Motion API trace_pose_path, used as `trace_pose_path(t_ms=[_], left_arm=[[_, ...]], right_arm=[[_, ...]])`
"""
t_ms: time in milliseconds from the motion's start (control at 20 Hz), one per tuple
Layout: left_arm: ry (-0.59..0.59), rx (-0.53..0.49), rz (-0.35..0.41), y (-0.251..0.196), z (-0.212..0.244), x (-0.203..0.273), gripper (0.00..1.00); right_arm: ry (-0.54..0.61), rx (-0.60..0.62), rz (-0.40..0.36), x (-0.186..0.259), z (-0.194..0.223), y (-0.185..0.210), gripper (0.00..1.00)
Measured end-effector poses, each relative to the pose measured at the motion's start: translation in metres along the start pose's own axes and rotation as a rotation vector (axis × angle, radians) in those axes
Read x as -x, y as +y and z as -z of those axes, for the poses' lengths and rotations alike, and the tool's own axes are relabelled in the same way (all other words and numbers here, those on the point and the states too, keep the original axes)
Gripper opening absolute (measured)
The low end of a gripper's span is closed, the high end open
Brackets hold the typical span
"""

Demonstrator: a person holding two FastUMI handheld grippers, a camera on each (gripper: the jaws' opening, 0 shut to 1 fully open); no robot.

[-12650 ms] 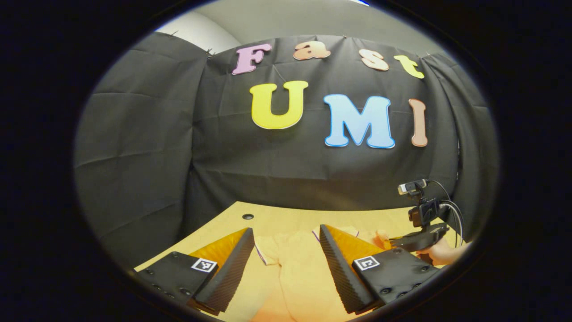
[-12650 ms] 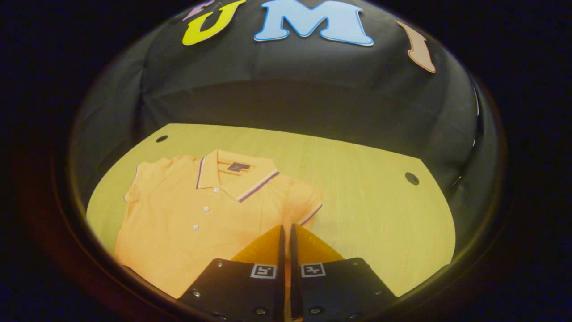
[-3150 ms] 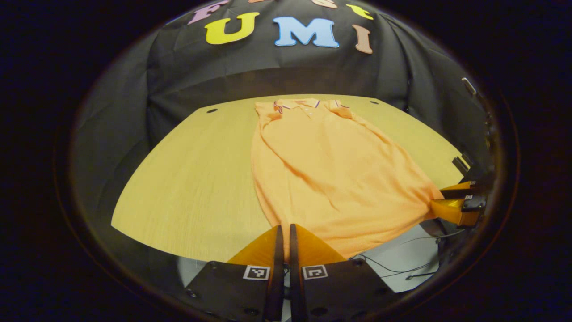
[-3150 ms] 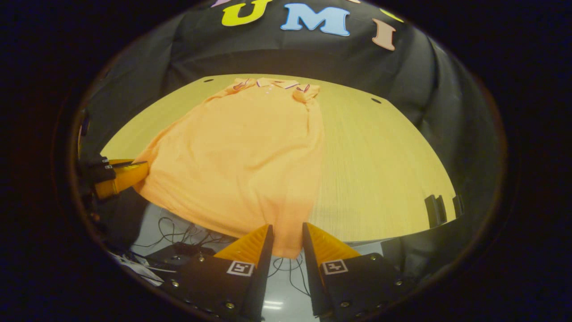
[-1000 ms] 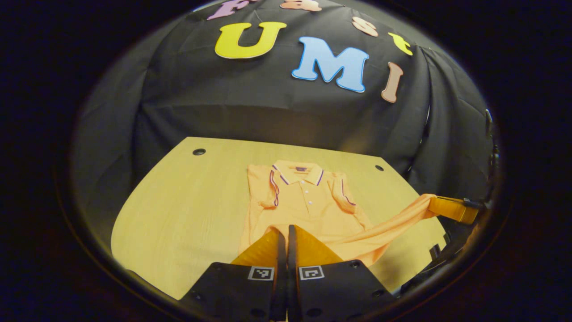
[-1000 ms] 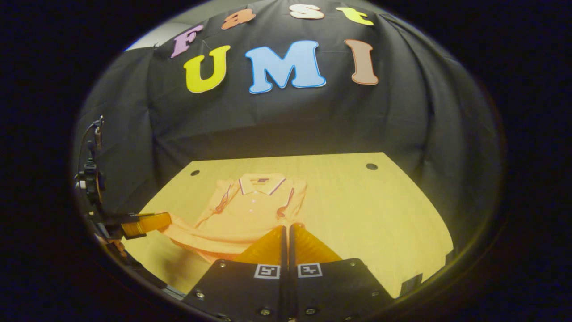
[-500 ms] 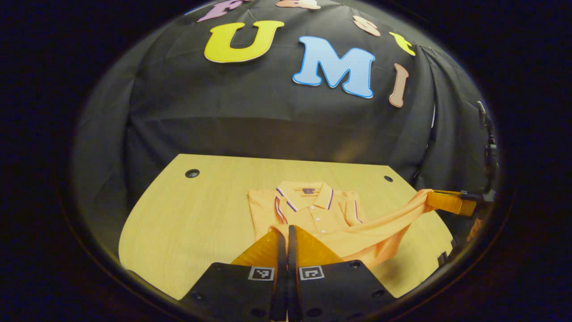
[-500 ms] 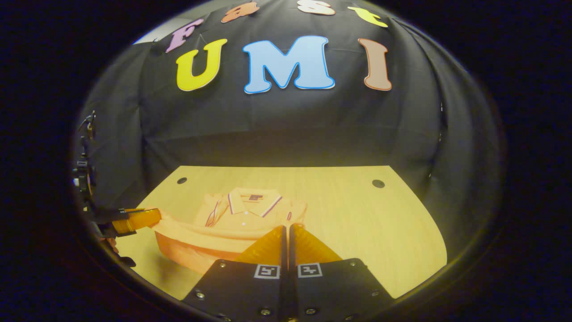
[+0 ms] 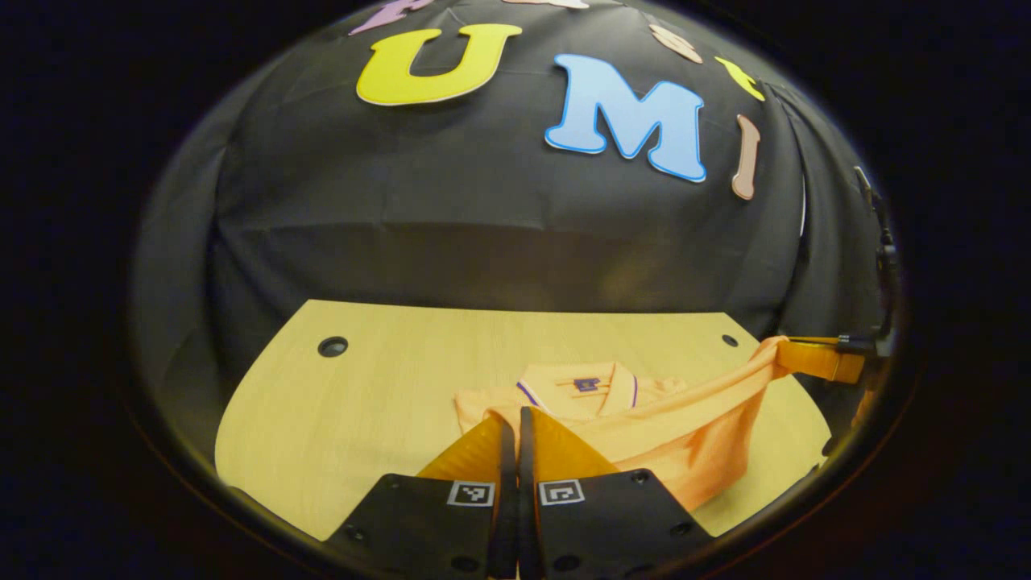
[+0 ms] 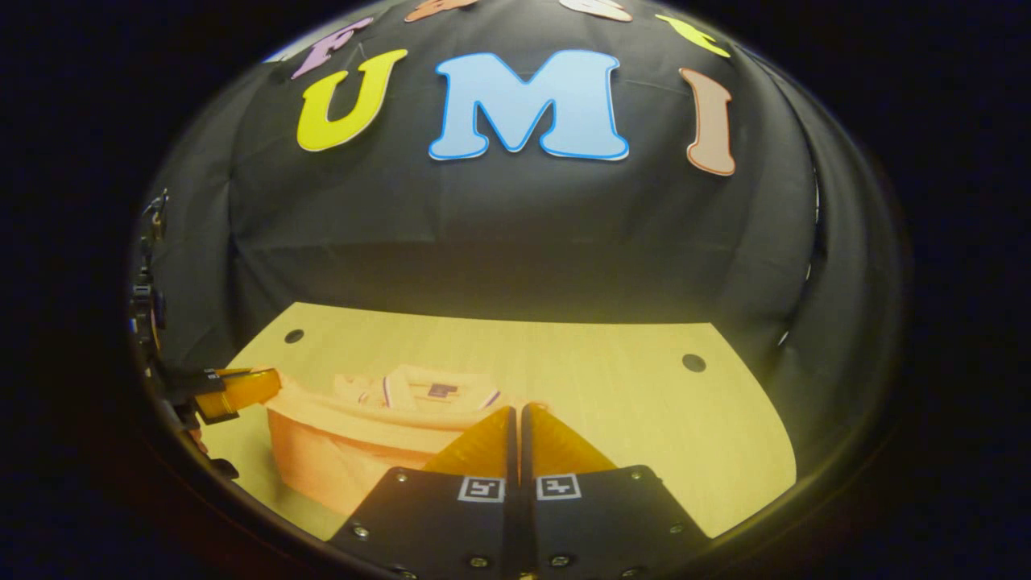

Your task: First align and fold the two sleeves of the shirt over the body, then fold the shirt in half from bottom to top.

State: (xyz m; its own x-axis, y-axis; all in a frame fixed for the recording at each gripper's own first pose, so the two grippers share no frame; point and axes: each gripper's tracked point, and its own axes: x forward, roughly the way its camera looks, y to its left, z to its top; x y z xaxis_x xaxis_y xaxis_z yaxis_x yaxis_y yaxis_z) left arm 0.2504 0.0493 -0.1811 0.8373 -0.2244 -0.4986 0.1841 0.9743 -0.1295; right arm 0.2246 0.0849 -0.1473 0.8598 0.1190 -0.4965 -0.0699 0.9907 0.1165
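Orange shirt (image 9: 676,435) at lower centre-right on the wooden surface (image 9: 362,403), hem lifted, collar (image 9: 580,385) flat beyond. Left claw (image 9: 511,419) and right claw (image 10: 515,415) each clamped on a hem corner. Best carried level, hem taut, then lowered square below the collar.

readable text: none | shirt (image 9: 685,435) neck label: too small to read
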Motion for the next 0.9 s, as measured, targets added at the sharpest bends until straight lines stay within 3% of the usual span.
trace_pose_path(t_ms=[350, 400, 450, 900], left_arm=[[-0.012, -0.090, 0.001, 0.010, -0.006, -0.062, 0.06], [-0.012, -0.096, 0.000, 0.012, -0.004, -0.071, 0.06], [-0.014, -0.098, -0.002, 0.014, -0.002, -0.078, 0.06], [0.004, -0.084, -0.024, 0.024, 0.024, -0.115, 0.06]], right_arm=[[0.017, 0.041, 0.053, -0.062, -0.009, 0.000, 0.00], [0.024, 0.042, 0.057, -0.072, -0.008, 0.000, 0.04], [0.036, 0.041, 0.061, -0.080, -0.005, 0.000, 0.00], [0.116, 0.088, 0.099, -0.119, 0.031, 0.003, 0.02]])
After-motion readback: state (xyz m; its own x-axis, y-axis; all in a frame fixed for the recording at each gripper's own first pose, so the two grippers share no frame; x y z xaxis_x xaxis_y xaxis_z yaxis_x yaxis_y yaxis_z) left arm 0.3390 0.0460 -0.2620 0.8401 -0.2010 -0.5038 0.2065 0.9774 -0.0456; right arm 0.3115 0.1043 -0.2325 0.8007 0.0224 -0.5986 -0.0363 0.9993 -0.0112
